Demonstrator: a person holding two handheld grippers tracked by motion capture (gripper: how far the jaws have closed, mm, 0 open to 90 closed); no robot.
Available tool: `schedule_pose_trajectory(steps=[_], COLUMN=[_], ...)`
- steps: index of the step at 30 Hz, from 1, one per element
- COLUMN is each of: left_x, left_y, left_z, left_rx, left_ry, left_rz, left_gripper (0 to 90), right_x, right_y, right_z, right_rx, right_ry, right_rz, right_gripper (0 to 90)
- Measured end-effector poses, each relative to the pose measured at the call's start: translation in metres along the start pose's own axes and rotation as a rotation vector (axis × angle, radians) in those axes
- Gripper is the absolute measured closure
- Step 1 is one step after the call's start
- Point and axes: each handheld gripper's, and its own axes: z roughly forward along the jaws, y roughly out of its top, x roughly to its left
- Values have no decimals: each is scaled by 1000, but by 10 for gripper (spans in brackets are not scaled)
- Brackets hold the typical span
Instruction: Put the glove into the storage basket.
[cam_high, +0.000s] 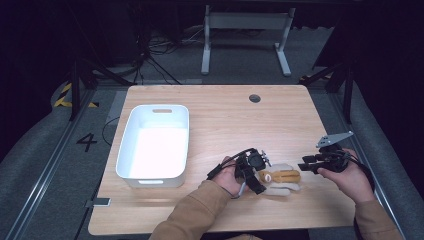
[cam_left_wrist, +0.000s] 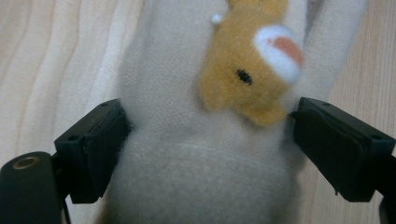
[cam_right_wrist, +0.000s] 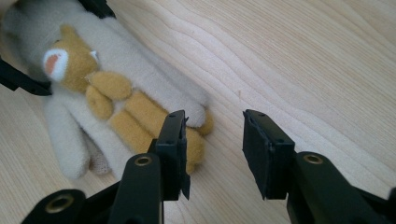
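Left gripper (cam_high: 256, 181) in the high view sits at about 6 o'clock on the one wooden table (cam_high: 225, 115), tipped down over the head end of the single plush toy (cam_high: 280, 181), with the person's left hand (cam_high: 229, 176) behind it and a tan sleeve running off at 7 o'clock. One white tub (cam_high: 154, 145) stands at 9 o'clock from the toy, well apart. Right gripper (cam_high: 306, 165) lies level at 3 o'clock from the toy, jaws pointing toward it, held in the right hand (cam_high: 350, 177). From the left gripper view, that gripper (cam_left_wrist: 205, 149) straddles the toy's cream body (cam_left_wrist: 187, 154); both pads stand against the fur at either side without visibly squeezing it, so I read it as spread wide, not clamped. From the right gripper view, that gripper (cam_right_wrist: 212, 154) is parted with bare wood between the pads; the toy (cam_right_wrist: 116, 98) lies toward 10 o'clock, its leg end just beside one jaw.
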Motion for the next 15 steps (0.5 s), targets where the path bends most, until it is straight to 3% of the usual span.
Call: schedule_pose_trajectory(steps=[2, 11, 15], left_x=[1, -1, -6], left_y=[-2, -2, 0], left_z=[2, 3, -6], left_rx=[-1, -3, -26], left_ry=[-6, 8, 24], left_rz=[-10, 24, 35], left_gripper=[124, 121, 147], right_x=[0, 0, 0], right_y=[0, 0, 0], right_z=[0, 2, 2], right_rx=[0, 2, 0], right_ry=[3, 8, 8], right_rz=[1, 0, 1], right_gripper=[596, 586, 584])
